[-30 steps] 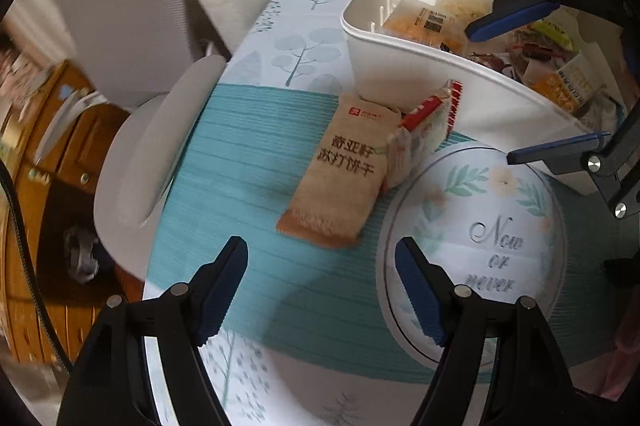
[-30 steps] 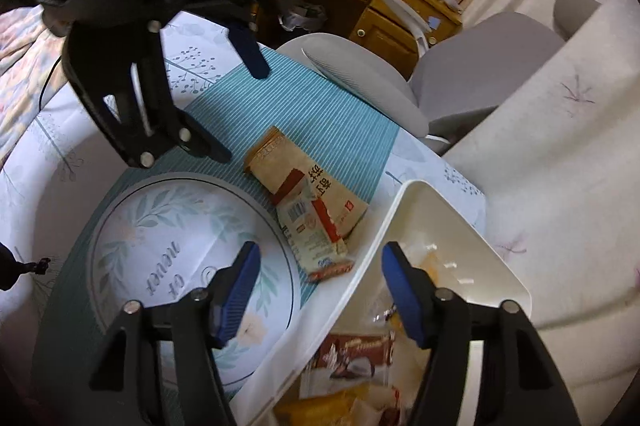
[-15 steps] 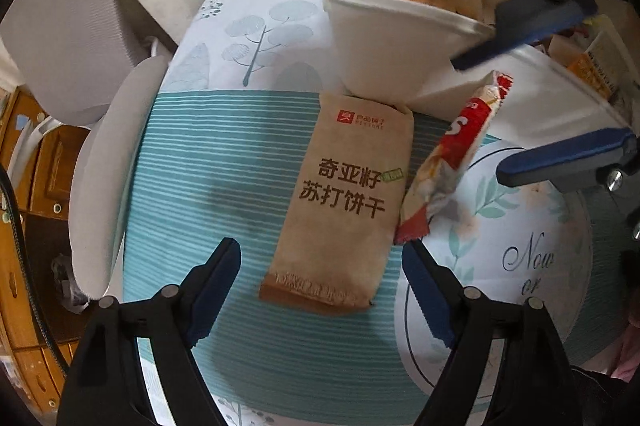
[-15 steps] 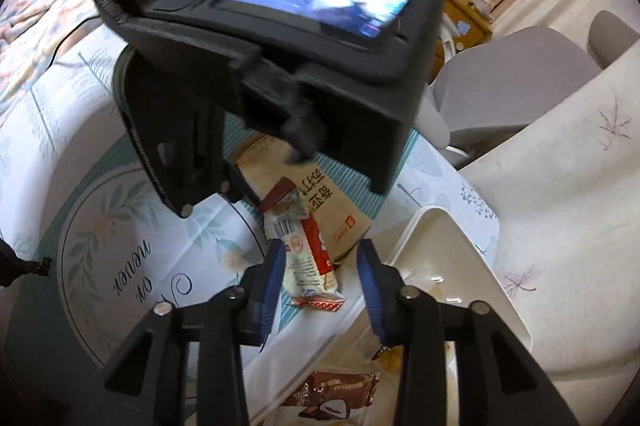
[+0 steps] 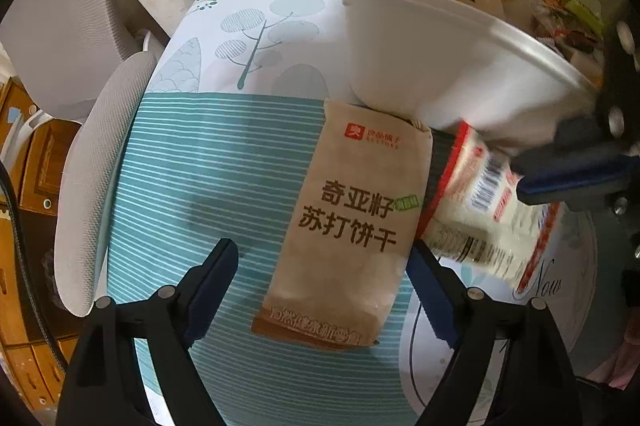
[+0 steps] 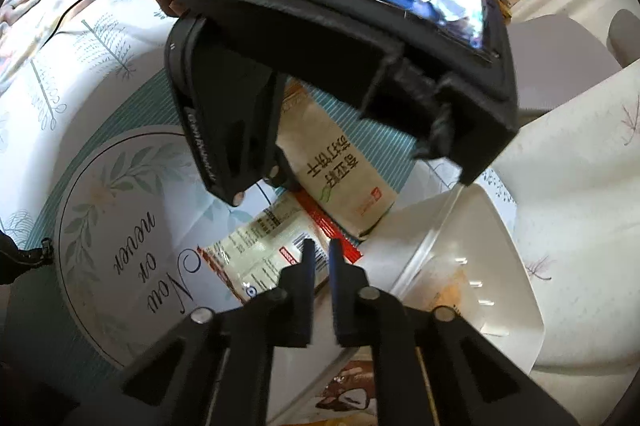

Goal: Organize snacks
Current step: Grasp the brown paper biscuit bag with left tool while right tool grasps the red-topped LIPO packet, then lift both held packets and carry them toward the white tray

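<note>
1. Between the wide-apart jaws of our left gripper (image 5: pixel 320 290) lies the brown soda-cracker packet (image 5: pixel 352 226), flat on the worktop (image 5: pixel 192 162), its long axis running away toward the white bin (image 5: pixel 420 66).
2. Our right gripper (image 6: pixel 322 258) has just been closing and now pinches the red-and-white snack packet (image 6: pixel 264 246) just beside it.

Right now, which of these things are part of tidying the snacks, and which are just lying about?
Part of the job:
- brown cracker packet
- red and white snack packet, pinched by the right hand-held gripper
- white bin holding snacks
- left hand-held gripper, open over the brown packet

Just lying about:
- tablecloth
- grey chair
</note>
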Demonstrator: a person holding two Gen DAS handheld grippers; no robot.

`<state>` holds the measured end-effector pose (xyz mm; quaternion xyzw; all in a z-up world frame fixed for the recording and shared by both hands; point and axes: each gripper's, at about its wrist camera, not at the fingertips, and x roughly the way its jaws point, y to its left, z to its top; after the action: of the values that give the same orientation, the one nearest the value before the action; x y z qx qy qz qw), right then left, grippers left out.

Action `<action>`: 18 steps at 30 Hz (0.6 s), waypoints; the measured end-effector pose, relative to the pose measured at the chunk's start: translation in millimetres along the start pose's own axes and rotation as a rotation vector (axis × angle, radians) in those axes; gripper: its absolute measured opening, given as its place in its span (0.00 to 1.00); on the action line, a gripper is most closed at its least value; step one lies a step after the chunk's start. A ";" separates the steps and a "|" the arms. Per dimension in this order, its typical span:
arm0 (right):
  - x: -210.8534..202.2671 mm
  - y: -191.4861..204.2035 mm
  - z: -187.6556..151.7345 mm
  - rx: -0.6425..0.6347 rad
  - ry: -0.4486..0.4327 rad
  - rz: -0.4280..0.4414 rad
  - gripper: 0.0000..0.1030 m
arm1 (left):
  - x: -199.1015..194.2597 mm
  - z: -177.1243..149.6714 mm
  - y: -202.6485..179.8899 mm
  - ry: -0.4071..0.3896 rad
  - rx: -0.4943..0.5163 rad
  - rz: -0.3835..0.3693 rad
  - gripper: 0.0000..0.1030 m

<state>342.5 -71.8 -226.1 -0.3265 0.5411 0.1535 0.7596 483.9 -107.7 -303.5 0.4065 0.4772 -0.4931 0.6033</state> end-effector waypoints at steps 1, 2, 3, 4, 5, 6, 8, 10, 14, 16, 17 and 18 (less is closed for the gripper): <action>-0.1 2.2 -1.3 0.000 0.011 0.003 0.02 | -0.3 -0.2 0.6 -0.007 -0.009 -0.001 0.82; -0.4 4.4 -0.9 0.000 0.017 0.008 0.02 | -0.1 0.7 1.1 -0.013 -0.014 -0.001 0.82; -0.9 6.6 -1.1 0.004 0.023 0.013 0.02 | -0.3 1.1 0.9 -0.022 -0.018 0.001 0.82; -2.5 9.5 -1.6 0.009 0.024 0.019 0.02 | -0.5 1.3 0.1 -0.032 -0.024 0.003 0.82; -3.7 10.9 -2.1 0.013 0.022 0.022 0.02 | -0.5 1.4 -0.4 -0.038 -0.028 0.002 0.81; -5.4 13.3 -2.4 0.021 0.022 0.028 0.02 | -0.9 1.0 -1.3 -0.043 -0.032 -0.002 0.78; -7.9 18.1 -3.7 0.035 0.025 0.036 0.02 | -1.8 0.7 -1.8 -0.059 -0.042 -0.028 0.70; -11.2 24.7 -3.0 0.049 0.028 0.043 0.02 | -4.1 -0.5 -4.4 -0.074 -0.045 -0.040 0.63; -15.2 34.7 -3.5 0.097 0.038 0.054 0.02 | -12.6 -8.9 -16.9 -0.093 -0.048 -0.027 0.59; -19.2 38.0 -2.0 0.129 0.043 0.057 0.02 | -13.9 -11.7 -18.5 -0.101 -0.057 -0.023 0.58; -20.9 38.8 -1.1 0.150 0.047 0.060 0.02 | -15.5 -14.2 -20.3 -0.107 -0.060 -0.019 0.58; -22.1 35.1 -0.4 0.176 0.050 0.067 0.02 | -15.8 -15.8 -20.8 -0.112 -0.064 -0.014 0.58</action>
<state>313.5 -43.4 -217.4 -0.2442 0.5819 0.1225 0.7660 459.7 -93.1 -291.9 0.3553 0.4609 -0.5036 0.6386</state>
